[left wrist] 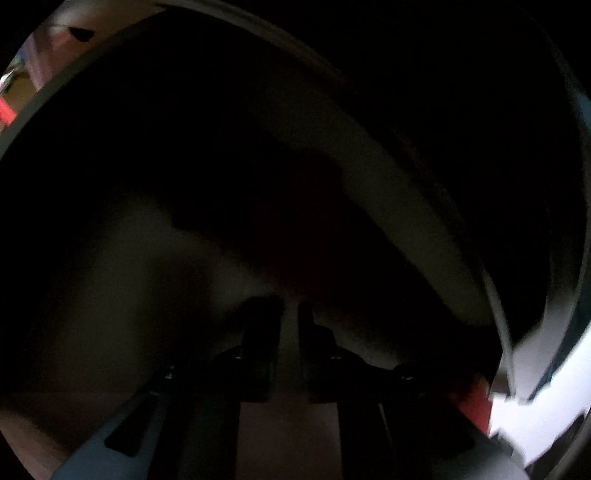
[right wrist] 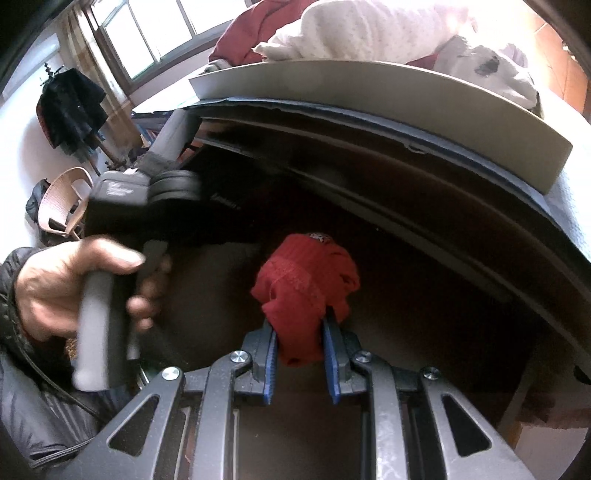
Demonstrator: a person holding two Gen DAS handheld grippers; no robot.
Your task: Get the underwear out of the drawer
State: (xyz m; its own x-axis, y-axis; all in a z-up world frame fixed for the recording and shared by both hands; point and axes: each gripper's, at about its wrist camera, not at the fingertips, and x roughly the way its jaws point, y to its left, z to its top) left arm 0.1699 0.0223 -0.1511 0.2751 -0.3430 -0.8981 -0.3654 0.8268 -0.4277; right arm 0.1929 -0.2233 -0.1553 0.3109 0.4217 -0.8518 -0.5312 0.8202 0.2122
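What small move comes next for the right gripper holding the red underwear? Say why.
Probably lift the right gripper straight up and back. Its jaws already pinch the red underwear, which hangs bunched above the dark drawer, so only clearing the drawer's front edge seems left.

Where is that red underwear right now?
In the right wrist view, the red underwear is pinched between the right gripper's blue fingers, over the dark drawer.

The open drawer (right wrist: 424, 206) is dark inside, with a pale floor (left wrist: 122, 280) dimly visible in the left wrist view. Above it a grey board (right wrist: 369, 88) lies along the top, with a white cloth (right wrist: 369, 29) and a dark red cloth (right wrist: 251, 33) heaped behind.
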